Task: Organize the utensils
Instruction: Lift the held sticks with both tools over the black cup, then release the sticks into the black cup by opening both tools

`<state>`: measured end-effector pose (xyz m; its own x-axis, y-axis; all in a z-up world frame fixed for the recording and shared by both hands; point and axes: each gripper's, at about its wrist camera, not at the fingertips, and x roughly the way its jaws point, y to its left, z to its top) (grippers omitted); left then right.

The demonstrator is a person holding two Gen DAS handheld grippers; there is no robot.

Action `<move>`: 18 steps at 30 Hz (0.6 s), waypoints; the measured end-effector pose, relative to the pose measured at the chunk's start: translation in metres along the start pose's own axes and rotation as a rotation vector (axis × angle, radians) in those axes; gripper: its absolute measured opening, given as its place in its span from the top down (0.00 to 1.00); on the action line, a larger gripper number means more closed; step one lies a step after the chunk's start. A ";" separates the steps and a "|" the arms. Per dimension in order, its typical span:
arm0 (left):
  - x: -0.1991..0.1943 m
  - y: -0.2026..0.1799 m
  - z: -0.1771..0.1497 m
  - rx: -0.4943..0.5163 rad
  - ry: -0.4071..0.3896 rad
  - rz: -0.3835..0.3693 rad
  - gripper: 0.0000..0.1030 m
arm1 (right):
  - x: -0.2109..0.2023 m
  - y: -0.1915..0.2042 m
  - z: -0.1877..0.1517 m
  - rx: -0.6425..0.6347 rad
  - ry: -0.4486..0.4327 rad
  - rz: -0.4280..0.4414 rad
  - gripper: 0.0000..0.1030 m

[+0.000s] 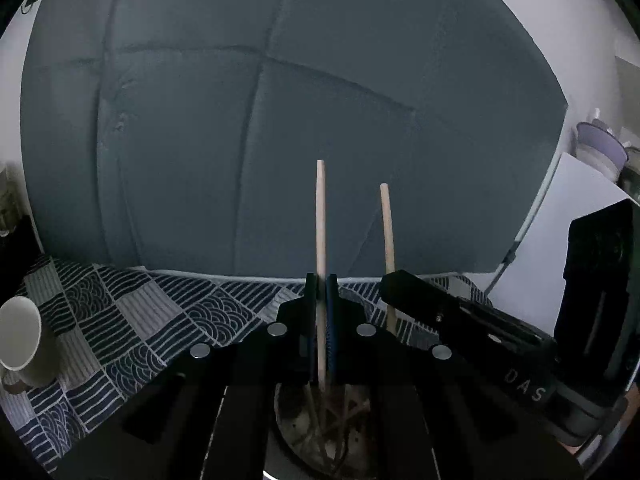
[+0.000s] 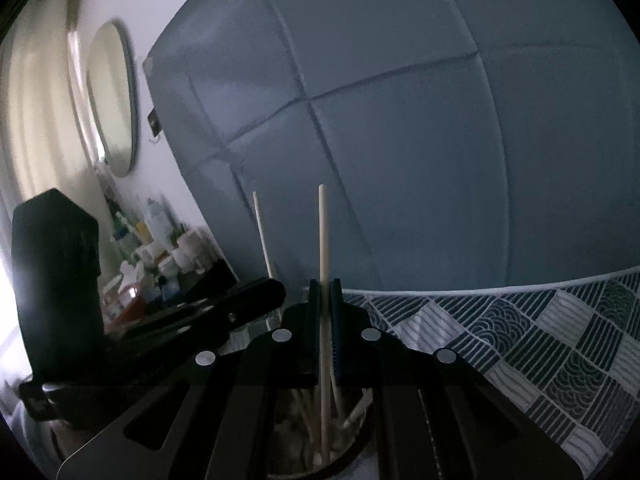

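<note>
Nearest, a round utensil holder (image 2: 320,440) already crowded with sticks sits under both grippers. The left gripper (image 1: 320,284) clenches one chopstick (image 1: 320,216) upright; the right gripper (image 2: 325,286) clenches another chopstick (image 2: 323,232) — both tips could jam against the sticks inside, or tip the holder. Beyond lies a patterned cloth (image 1: 120,320).

I see a bed covered with a patchwork blanket (image 1: 132,320) in dark blue and white. A white mug (image 1: 20,340) lies tipped on it, far left.
</note>
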<state>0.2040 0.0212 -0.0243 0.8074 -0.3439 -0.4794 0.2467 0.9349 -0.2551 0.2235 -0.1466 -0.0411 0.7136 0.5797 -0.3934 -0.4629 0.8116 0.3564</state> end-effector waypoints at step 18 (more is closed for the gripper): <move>-0.042 0.001 -0.008 0.029 -0.034 0.073 0.58 | -0.043 0.019 -0.006 -0.083 -0.054 -0.099 0.63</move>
<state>0.1662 0.0360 -0.0109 0.8415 -0.2717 -0.4670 0.2014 0.9598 -0.1955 0.1807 -0.1557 -0.0219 0.7839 0.4938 -0.3763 -0.4294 0.8690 0.2458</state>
